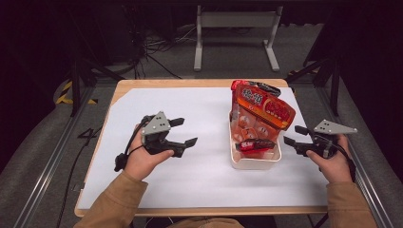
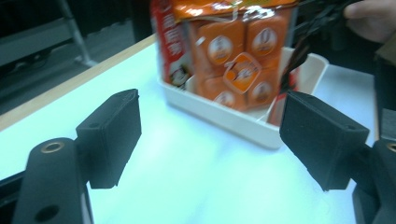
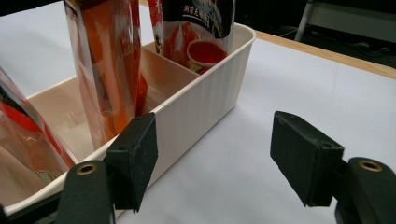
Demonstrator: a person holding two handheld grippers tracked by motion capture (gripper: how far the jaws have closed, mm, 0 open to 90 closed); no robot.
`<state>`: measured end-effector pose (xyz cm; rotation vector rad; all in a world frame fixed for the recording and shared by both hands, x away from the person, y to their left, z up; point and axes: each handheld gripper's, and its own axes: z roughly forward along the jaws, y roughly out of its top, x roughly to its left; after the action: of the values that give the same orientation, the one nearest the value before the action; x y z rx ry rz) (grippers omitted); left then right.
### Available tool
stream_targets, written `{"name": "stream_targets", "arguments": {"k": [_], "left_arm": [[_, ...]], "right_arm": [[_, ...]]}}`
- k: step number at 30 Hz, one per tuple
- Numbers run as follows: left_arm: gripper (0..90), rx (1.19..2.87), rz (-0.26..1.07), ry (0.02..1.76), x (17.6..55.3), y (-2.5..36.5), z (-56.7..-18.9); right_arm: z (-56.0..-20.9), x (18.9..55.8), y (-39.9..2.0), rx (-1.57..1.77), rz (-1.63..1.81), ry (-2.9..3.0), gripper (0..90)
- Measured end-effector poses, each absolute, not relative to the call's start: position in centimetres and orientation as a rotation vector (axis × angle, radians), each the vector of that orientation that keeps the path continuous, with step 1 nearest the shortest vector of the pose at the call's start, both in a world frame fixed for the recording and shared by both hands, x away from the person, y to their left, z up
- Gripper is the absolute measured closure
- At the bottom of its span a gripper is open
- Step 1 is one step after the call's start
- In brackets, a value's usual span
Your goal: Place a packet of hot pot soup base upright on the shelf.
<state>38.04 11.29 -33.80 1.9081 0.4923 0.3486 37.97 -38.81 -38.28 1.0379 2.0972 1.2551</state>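
Note:
A white plastic bin (image 1: 254,164) stands right of centre on the white sheet, with a large orange-red snack bag (image 1: 259,111) upright in it and a small red packet (image 1: 255,145) at its front. My left gripper (image 1: 187,131) hovers open over the sheet, well left of the bin, with its jaws pointing toward it. In the left gripper view, nothing lies between its jaws (image 2: 217,140), and the bin (image 2: 224,119) and orange bag (image 2: 233,51) sit ahead. My right gripper (image 1: 291,134) is open just right of the bin. Its jaws (image 3: 219,158) are empty, the left one close beside the bin wall (image 3: 205,98).
The white sheet (image 1: 190,175) covers a wooden table (image 1: 157,83). Inside the bin a divider separates an orange bag (image 3: 109,60) from a dark bag (image 3: 196,28). Metal frame rails (image 1: 47,166) run along both sides, and a grey stand (image 1: 235,21) is on the floor behind.

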Motion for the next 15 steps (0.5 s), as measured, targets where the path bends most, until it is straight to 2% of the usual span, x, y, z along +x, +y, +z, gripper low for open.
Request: {"name": "stream_targets", "arguments": {"k": [15], "left_arm": [[19.9,1.841,0.456,0.618,37.6,18.2,-37.0]], "right_arm": [[-38.6,37.3,-39.4,1.049,1.257,2.059,30.0]]}}
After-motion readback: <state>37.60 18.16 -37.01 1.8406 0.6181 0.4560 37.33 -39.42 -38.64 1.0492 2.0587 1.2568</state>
